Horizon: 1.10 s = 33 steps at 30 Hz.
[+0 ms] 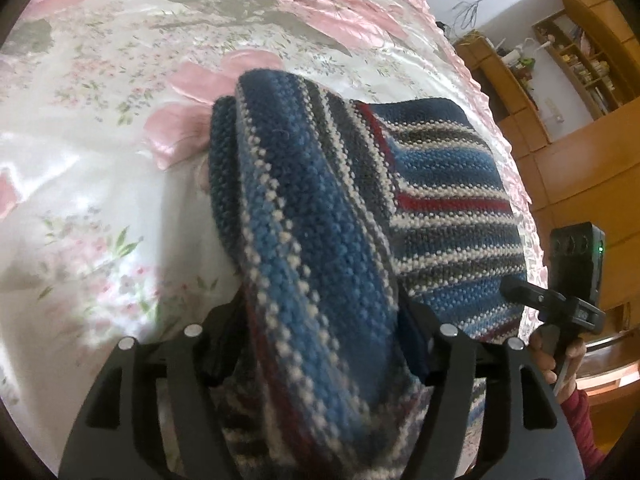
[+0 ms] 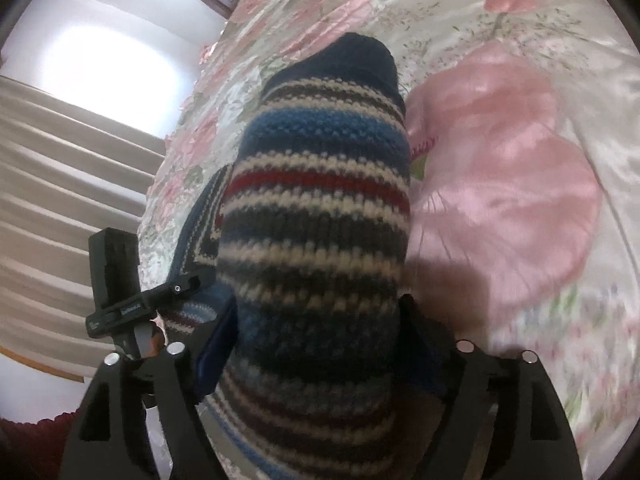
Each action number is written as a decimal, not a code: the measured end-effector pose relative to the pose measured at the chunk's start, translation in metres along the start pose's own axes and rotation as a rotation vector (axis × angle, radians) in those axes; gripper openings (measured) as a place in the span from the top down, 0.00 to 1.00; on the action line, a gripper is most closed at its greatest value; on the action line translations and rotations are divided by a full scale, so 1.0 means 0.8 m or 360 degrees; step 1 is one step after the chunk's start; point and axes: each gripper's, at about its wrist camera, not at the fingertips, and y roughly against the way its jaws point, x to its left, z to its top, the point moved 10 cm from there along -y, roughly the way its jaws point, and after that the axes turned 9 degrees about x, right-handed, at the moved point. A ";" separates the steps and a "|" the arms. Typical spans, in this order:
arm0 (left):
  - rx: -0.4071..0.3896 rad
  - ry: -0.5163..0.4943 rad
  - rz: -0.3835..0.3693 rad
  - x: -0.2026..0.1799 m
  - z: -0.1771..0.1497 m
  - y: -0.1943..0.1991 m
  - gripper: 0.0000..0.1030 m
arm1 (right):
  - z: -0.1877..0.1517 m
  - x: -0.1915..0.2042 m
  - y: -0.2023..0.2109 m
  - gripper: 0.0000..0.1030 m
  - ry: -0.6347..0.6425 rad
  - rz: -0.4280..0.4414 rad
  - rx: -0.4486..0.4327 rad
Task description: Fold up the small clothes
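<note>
Striped knit garment (image 1: 320,248) is clamped by left gripper (image 1: 320,344) and by right gripper (image 2: 316,344), each bunching a fold. Garment is held raised over floral bedspread (image 1: 100,120); wooden shelves (image 1: 580,60) are seen beyond.

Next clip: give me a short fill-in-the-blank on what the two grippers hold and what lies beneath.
1. The left gripper and the right gripper are each shut on a knitted garment patterned with ____.
2. Its thinnest stripes are ____ in colour.
3. Under it lies a satin bedspread printed with pink ____.
4. The bookshelf in the left wrist view is made of ____.

Missing words: stripes; red; flowers; wood
</note>
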 end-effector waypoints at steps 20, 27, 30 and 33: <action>-0.0057 0.0004 0.0399 0.014 -0.099 0.015 0.24 | -0.094 -0.007 -0.013 0.62 -0.0011 -0.0301 0.0038; -0.0064 -0.0031 0.0414 0.015 -0.098 0.017 0.23 | -0.090 -0.006 -0.018 0.57 -0.0034 -0.0283 -0.0009; -0.0070 -0.0012 0.0464 0.010 -0.102 0.028 0.21 | -0.102 -0.001 -0.005 0.43 -0.0037 -0.0326 -0.0030; -0.0094 -0.0013 0.0542 0.004 -0.111 0.044 0.18 | -0.113 0.005 0.009 0.33 -0.0027 -0.0476 -0.0078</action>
